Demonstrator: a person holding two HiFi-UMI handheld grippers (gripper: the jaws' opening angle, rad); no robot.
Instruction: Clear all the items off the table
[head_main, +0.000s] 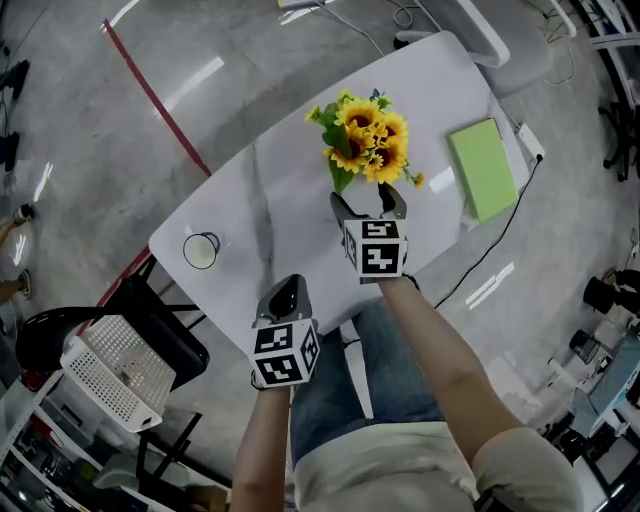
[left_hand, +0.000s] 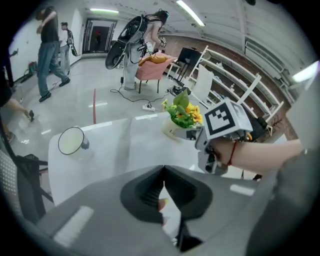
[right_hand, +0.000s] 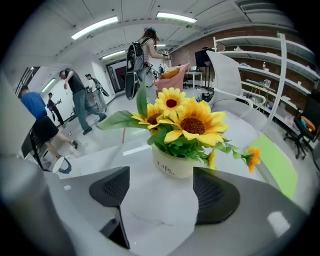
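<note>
Holds the right gripper (head_main: 370, 208) over the white table (head_main: 260, 200), tilted downward, jaws wide apart and clamped on nothing, with only bare tabletop between them. Faces a sunflower pot (right_hand: 175, 162) straight ahead of that gripper, just beyond the jaw tips and touching neither one; stands upright, cream-coloured, with sunflowers (right_hand: 192, 125) and green leaves spreading above the rim. Finds a green notebook (head_main: 482, 168) lying flat further ahead and to the right gripper's right, well apart from the pot. Holds the left gripper (head_main: 285, 295) closer to the body, at the table's near edge, behind and to the left of the right gripper, jaws together at the tips; cannot tell what the pale sliver in the gap lower down is, too small. Looks from the left gripper onto a cup (left_hand: 71, 141) standing upright ahead and to its left, well apart from it, and onto the sunflower pot ahead to its right, with the right gripper just in front of that pot. Shows a white perforated basket (head_main: 115, 375) off the table, low to the left gripper's left. Has several people (left_hand: 50, 50) standing far ahead of both grippers on the glossy floor (head_main: 80, 120), beyond the table
</note>
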